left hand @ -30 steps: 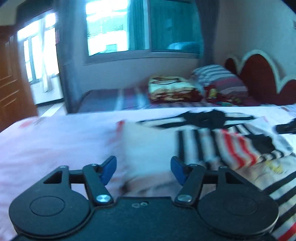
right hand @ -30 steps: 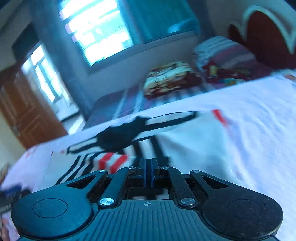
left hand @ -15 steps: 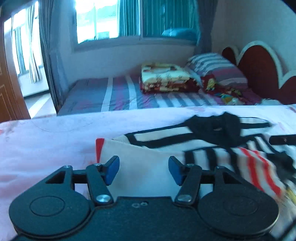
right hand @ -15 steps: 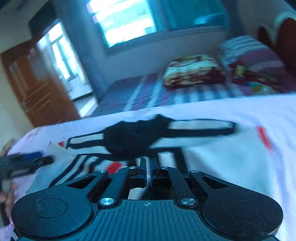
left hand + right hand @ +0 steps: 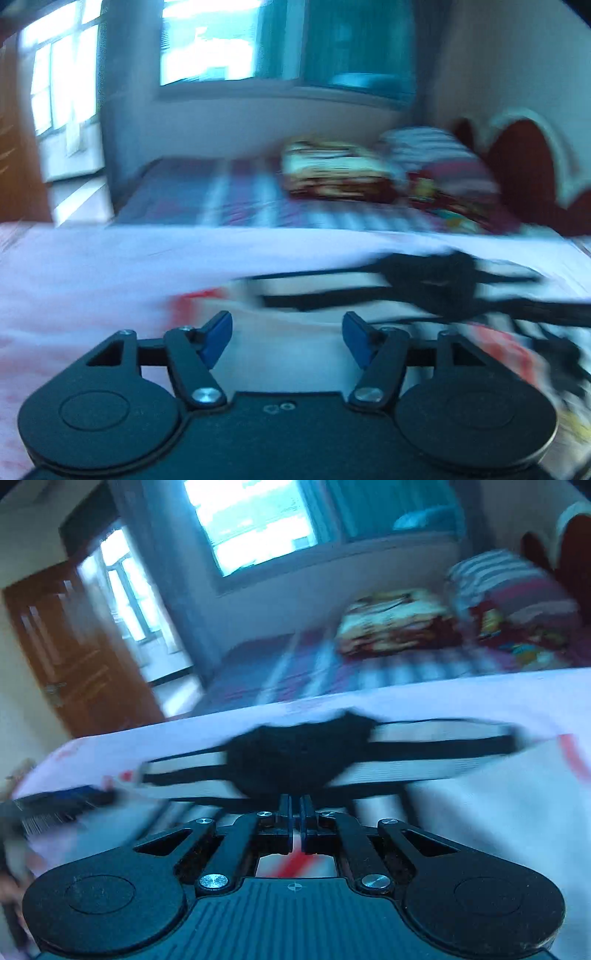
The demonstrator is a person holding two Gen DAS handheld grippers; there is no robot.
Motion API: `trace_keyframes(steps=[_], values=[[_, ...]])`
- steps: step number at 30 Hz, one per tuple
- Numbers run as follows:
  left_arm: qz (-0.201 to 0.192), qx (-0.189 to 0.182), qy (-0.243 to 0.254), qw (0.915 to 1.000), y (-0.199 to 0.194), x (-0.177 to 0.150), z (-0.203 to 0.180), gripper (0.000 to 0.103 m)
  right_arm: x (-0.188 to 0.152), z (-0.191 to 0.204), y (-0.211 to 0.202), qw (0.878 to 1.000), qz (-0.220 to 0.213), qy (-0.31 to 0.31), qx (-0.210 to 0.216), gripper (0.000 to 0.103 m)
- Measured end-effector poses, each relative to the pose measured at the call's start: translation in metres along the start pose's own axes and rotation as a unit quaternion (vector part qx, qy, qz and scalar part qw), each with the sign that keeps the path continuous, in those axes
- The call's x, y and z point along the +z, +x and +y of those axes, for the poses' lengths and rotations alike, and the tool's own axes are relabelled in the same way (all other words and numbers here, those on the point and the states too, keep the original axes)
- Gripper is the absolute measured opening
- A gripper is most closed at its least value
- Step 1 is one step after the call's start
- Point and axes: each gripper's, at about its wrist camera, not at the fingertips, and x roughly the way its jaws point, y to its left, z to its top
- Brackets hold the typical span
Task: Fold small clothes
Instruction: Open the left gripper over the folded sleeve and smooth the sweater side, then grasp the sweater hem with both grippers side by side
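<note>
My left tool (image 5: 287, 341) apart, jaws just been opening — pale cloth below the gap, nothing pinched. My right tool (image 5: 294, 818) together; whether cloth caught between, cannot tell. Striped garment (image 5: 406, 760) lies spread on pink-sheeted bed (image 5: 92, 273), black collar patch (image 5: 295, 757) just ahead of right tool. Both views blurred.

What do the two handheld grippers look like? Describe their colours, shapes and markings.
The left gripper is black plastic: two round discs, silver-screwed link arms and blue finger pads. The right gripper is the same black build, with dark fingers, a ribbed top plate and a small white crosshair mark.
</note>
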Motion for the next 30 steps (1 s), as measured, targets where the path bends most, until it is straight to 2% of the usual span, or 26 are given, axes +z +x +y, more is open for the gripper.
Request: trace_keyframes(steps=[1,2,3,4,5,7,9,10,11,13,15,17,18,20,22,24,26,30], values=[[0.001,-0.017,0.016,0.9997,0.003,0.001,-0.02,0.071,0.0,0.008,0.008,1.0,0.012,-0.001,0.012,0.003],[0.006,-0.024,0.031,0.9992,0.007,0.001,-0.036,0.072,-0.003,0.016,0.017,0.999,0.023,-0.002,0.022,0.003],[0.013,-0.012,0.042,0.9989,0.012,0.0,-0.049,0.058,-0.004,0.023,0.023,0.999,0.031,-0.009,0.022,0.003],[0.026,0.004,0.049,0.9984,0.017,-0.001,-0.054,0.057,-0.008,0.026,0.028,0.999,0.037,-0.017,0.006,0.003],[0.039,0.008,0.049,0.998,0.02,-0.006,-0.055,0.059,-0.011,0.027,0.03,0.999,0.04,-0.022,0.002,0.003],[0.061,0.013,0.049,0.9968,0.023,-0.018,-0.046,0.068,-0.015,0.026,0.023,0.998,0.039,-0.051,-0.003,0.003],[0.053,0.018,0.036,0.9978,0.012,-0.03,-0.025,0.076,-0.026,0.024,0.01,0.992,0.027,-0.108,-0.054,0.003],[0.05,0.021,0.026,0.9982,0.005,-0.035,-0.012,0.077,-0.032,0.017,0.0,0.989,0.021,-0.12,-0.088,0.003],[0.047,0.03,0.021,0.9982,0.001,-0.038,-0.002,0.077,-0.036,0.004,-0.01,0.988,0.016,-0.113,-0.103,0.003],[0.046,0.046,0.019,0.9977,-0.007,-0.041,0.006,0.076,-0.038,-0.016,-0.02,0.993,0.017,-0.075,-0.085,0.003],[0.04,0.049,0.022,0.9977,-0.017,-0.034,-0.002,0.063,-0.034,-0.012,-0.027,0.994,0.006,-0.061,-0.087,0.003],[0.016,0.041,0.049,0.9978,-0.034,-0.03,-0.022,0.069,-0.036,-0.001,-0.041,0.996,-0.017,-0.064,-0.058,0.003],[0.013,0.037,0.058,0.9976,-0.038,-0.031,-0.031,0.076,-0.04,0.002,-0.045,0.997,-0.013,-0.064,-0.042,0.003],[0.025,0.02,0.069,0.9971,-0.037,-0.039,-0.044,0.081,-0.054,0.008,-0.046,0.995,0.007,-0.089,-0.036,0.003],[0.047,0.036,0.084,0.9947,-0.032,-0.053,-0.045,0.084,-0.069,0.004,-0.047,0.989,0.02,-0.125,-0.076,0.003],[0.048,0.041,0.043,0.9971,-0.037,-0.061,-0.027,0.085,-0.074,-0.009,-0.057,0.983,0.005,-0.133,-0.125,0.003],[0.047,0.061,0.037,0.9964,-0.043,-0.066,-0.017,0.085,-0.076,-0.019,-0.063,0.976,0.004,-0.14,-0.165,0.003],[0.05,0.071,0.038,0.9955,-0.039,-0.066,-0.022,0.085,-0.07,-0.037,-0.063,0.982,0.02,-0.111,-0.15,0.003]])
